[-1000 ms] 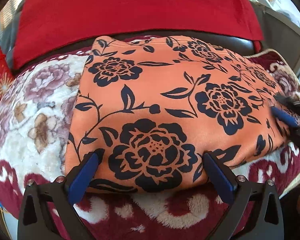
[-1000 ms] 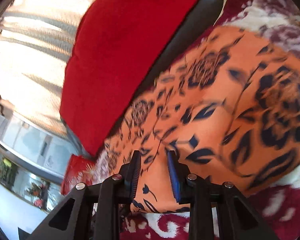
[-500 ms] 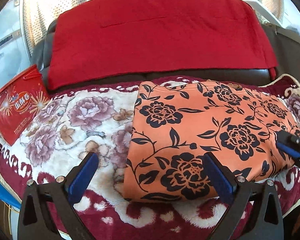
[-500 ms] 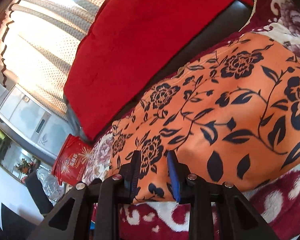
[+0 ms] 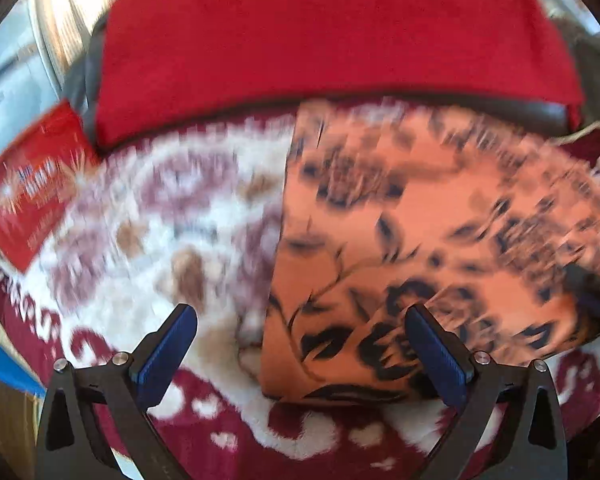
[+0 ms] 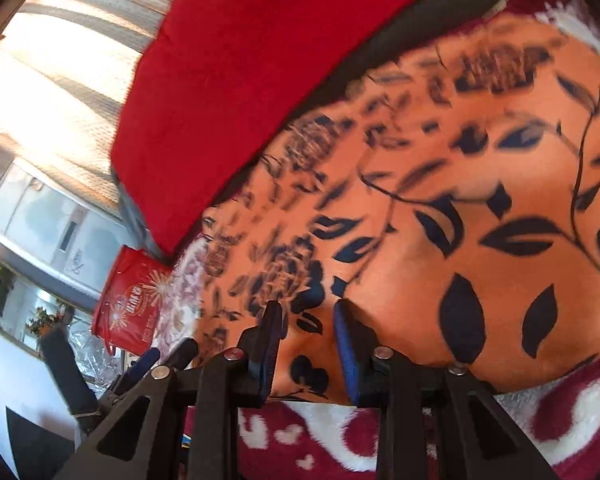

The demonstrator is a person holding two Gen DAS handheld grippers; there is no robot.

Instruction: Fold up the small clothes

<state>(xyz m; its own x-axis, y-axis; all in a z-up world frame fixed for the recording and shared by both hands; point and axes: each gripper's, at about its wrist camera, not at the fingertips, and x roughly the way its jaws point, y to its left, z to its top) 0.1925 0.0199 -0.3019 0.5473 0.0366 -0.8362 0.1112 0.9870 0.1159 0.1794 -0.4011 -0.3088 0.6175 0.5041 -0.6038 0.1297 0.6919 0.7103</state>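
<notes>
A folded orange garment [image 5: 440, 240] with a dark blue flower print lies on the fleece blanket [image 5: 160, 220], its left edge straight. My left gripper [image 5: 300, 344] hovers open over the garment's near left corner, one finger above the blanket and the other above the cloth. In the right wrist view the same garment [image 6: 480, 200] fills the middle, and my right gripper [image 6: 306, 332] stands narrow with the garment's near edge pinched between its blue pads. The right gripper [image 5: 594, 300] also shows at the garment's right end. The left gripper [image 6: 166, 354] appears at the lower left.
A red cushion cover [image 5: 320, 32] drapes the dark sofa back behind the garment. A red printed bag [image 5: 32, 192] stands at the blanket's left end. Curtains and a cabinet [image 6: 48, 216] lie beyond the sofa. The blanket's front edge [image 6: 420, 440] runs just below the right gripper.
The left view has pulled back and swung left, so the garment now sits right of centre and is blurred. The right gripper has kept the same narrow hold on the garment's edge while shifting sideways.
</notes>
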